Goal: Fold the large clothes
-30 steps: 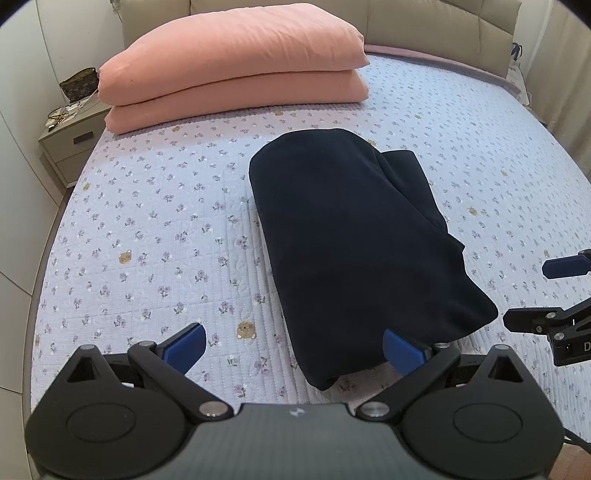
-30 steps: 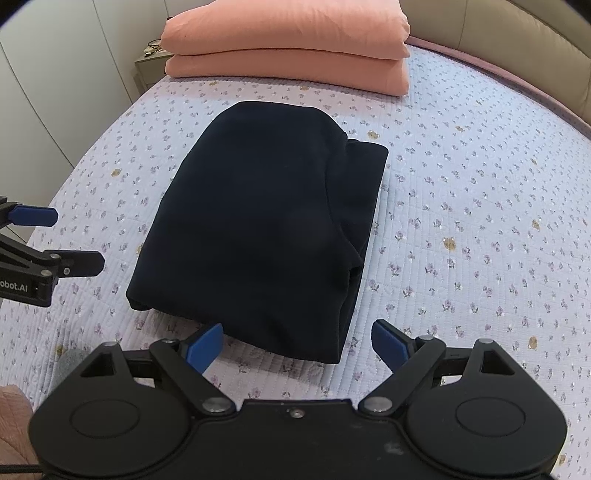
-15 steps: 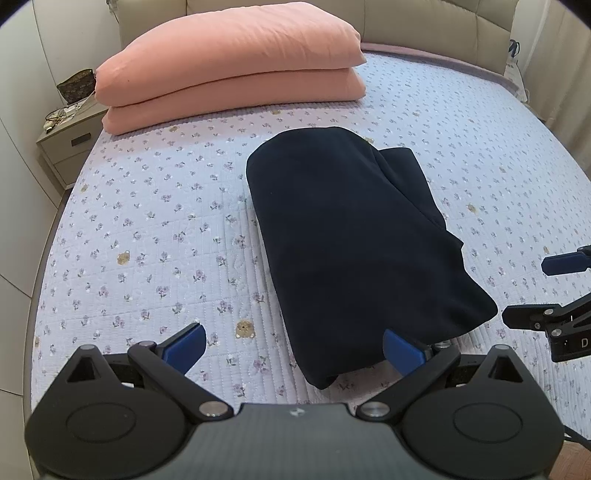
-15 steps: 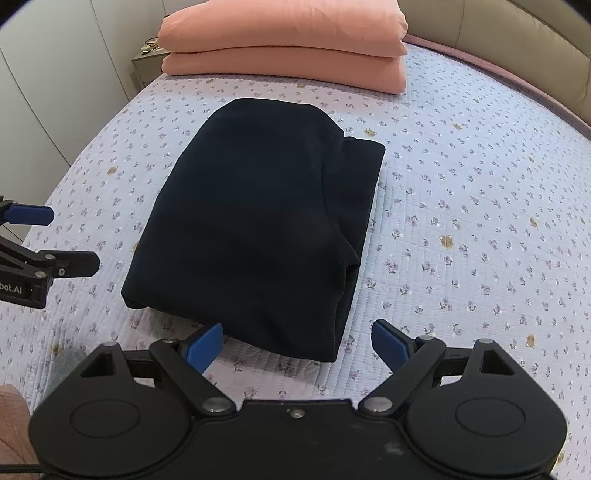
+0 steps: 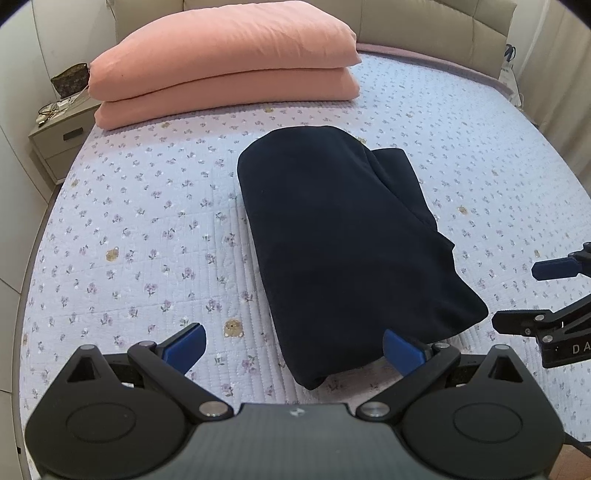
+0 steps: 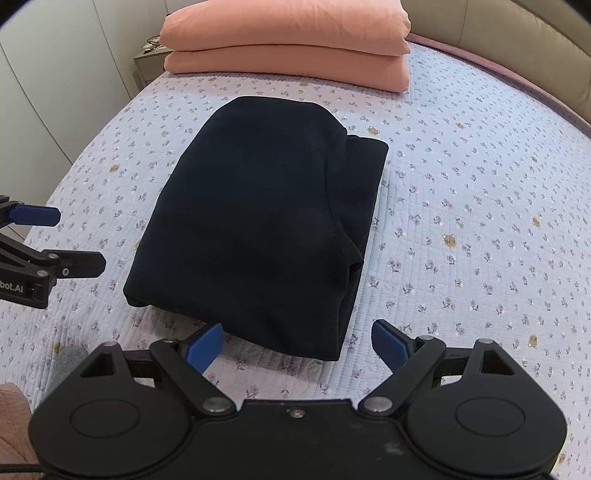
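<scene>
A dark navy garment [image 5: 343, 236] lies folded into a thick rectangular bundle in the middle of the bed; it also shows in the right wrist view [image 6: 258, 218]. My left gripper [image 5: 293, 345] is open and empty, just short of the bundle's near left corner. My right gripper [image 6: 297, 345] is open and empty, just short of the bundle's near right edge. Each gripper shows in the other's view: the right one at the right edge [image 5: 546, 295], the left one at the left edge [image 6: 48, 240]. Neither touches the cloth.
The bed has a pale floral quilt [image 5: 147, 236]. Two stacked salmon-pink pillows [image 5: 225, 62] lie at the head, in front of a beige headboard [image 5: 436, 22]. A bedside cabinet [image 5: 59, 133] with a bag stands at the far left. White wardrobe doors [image 6: 55, 74] line the left side.
Both grippers have drawn back slightly from the bundle, and stay open. The garment has not moved.
</scene>
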### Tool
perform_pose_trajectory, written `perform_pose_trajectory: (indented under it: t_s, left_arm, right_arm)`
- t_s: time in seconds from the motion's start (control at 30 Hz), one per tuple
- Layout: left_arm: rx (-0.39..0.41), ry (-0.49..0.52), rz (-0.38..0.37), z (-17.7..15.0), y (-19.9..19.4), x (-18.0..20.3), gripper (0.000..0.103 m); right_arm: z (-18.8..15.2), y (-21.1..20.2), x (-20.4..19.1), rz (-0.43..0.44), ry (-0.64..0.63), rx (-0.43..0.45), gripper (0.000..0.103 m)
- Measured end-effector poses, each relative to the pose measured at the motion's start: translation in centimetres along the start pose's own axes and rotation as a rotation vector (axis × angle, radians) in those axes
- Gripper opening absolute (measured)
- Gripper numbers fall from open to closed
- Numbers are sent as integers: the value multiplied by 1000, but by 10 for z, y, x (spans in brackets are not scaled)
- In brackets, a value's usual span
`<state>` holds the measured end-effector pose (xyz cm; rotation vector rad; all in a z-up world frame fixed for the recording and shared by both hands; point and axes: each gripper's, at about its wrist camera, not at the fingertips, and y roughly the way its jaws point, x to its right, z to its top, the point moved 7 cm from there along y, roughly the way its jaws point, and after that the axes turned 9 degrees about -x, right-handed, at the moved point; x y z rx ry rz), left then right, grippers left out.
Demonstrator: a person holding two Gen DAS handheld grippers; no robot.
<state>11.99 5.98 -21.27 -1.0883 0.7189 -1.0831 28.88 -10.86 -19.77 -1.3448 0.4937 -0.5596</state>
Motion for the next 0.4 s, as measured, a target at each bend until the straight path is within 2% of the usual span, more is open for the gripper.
perform_pose_trajectory:
  t_s: [0.4]
  left_arm:
    - [-12, -19, -11, -1, 3, -1, 103]
  right_arm:
    - [0, -1, 1, -3, -2, 5, 103]
